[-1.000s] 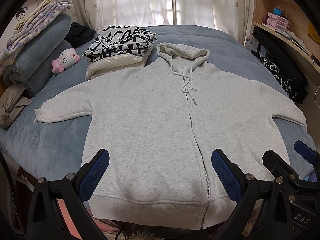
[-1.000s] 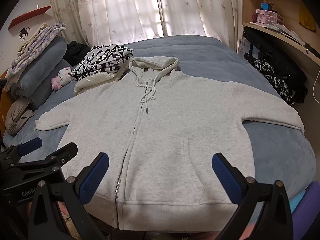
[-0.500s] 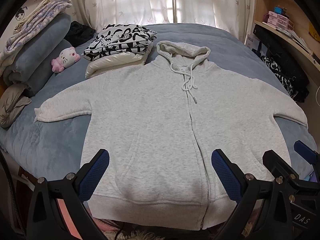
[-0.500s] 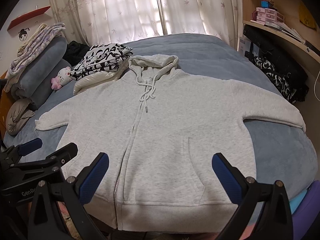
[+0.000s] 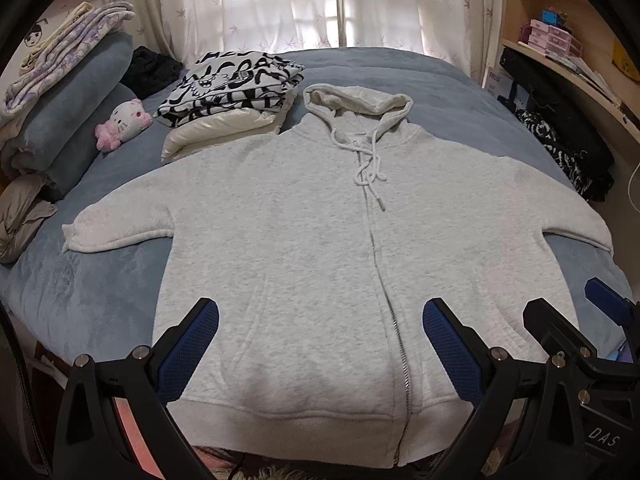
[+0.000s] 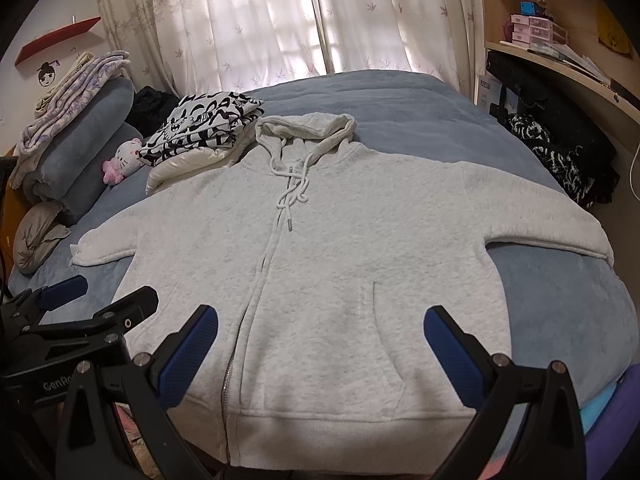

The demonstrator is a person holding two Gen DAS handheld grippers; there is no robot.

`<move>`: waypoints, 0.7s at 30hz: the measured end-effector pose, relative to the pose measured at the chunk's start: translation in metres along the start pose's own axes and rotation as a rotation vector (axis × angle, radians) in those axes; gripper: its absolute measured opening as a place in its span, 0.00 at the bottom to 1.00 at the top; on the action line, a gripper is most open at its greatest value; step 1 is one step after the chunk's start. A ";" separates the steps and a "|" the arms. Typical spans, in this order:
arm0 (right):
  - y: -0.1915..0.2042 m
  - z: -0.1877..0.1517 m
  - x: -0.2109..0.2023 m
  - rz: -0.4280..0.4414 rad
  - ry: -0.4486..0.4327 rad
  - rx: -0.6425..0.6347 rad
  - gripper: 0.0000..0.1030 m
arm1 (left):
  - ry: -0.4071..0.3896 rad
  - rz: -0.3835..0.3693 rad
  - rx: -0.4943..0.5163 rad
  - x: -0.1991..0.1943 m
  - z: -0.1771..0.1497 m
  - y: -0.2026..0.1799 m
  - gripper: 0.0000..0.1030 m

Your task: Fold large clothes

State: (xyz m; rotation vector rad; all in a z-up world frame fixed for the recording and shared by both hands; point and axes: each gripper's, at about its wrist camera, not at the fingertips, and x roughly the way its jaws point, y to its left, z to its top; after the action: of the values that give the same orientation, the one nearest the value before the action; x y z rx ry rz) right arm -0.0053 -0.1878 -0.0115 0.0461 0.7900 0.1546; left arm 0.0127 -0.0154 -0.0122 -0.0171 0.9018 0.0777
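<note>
So, left wrist view first: the grey zip hoodie lies flat and face up across the blue bed, filling the middle of the frame, both sleeves spread out to the sides and the hood toward the top. The left gripper hangs over the hem at the bottom, jaws spread wide, nothing in them. A folded pile of black-and-white clothes sits at upper left, just beside the hoodie's shoulder and maybe touching it.

Right wrist view: same hoodie, zip running down left of centre. The right gripper is released too, gaping over the pocket area at the bottom, empty.

What could go wrong, I reckon: this fleece is thick and floppy, so pinching only the top layer would drag the front open instead of folding the whole side. Swinging the far sleeve over could also snag that pile.

Containers: the shelf at upper right holds small pink drawer boxes; can't tell what's inside.
</note>
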 end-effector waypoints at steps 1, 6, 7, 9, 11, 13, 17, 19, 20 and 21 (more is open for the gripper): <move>0.000 0.002 0.000 0.000 -0.005 -0.005 1.00 | -0.005 -0.007 0.000 0.001 0.002 -0.001 0.98; -0.005 0.017 -0.002 -0.004 -0.033 -0.030 1.00 | -0.007 -0.038 -0.004 0.006 0.012 -0.005 0.98; -0.005 0.021 -0.002 -0.002 -0.036 -0.035 1.00 | -0.005 -0.056 -0.006 0.008 0.017 -0.006 0.98; -0.008 0.029 -0.002 0.005 -0.041 -0.041 1.00 | -0.010 -0.084 -0.008 0.009 0.023 -0.008 0.98; -0.011 0.040 -0.001 0.003 -0.044 -0.056 1.00 | -0.025 -0.107 -0.004 0.008 0.033 -0.012 0.98; -0.014 0.052 -0.003 -0.023 -0.055 -0.080 1.00 | -0.056 -0.103 0.022 0.006 0.046 -0.020 0.98; -0.033 0.077 -0.011 -0.064 -0.105 -0.109 1.00 | -0.139 -0.100 0.064 -0.004 0.072 -0.036 0.98; -0.044 0.092 -0.017 -0.114 -0.138 -0.118 1.00 | -0.198 -0.108 0.057 -0.012 0.089 -0.039 0.98; -0.051 0.100 -0.021 -0.139 -0.155 -0.118 1.00 | -0.239 -0.113 0.044 -0.018 0.099 -0.041 0.98; -0.057 0.106 -0.023 -0.156 -0.166 -0.117 1.00 | -0.280 -0.119 0.026 -0.023 0.110 -0.043 0.98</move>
State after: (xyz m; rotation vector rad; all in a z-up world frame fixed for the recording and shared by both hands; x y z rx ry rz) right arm 0.0605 -0.2459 0.0736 -0.1125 0.6150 0.0481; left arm 0.0874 -0.0548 0.0736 -0.0345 0.6208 -0.0422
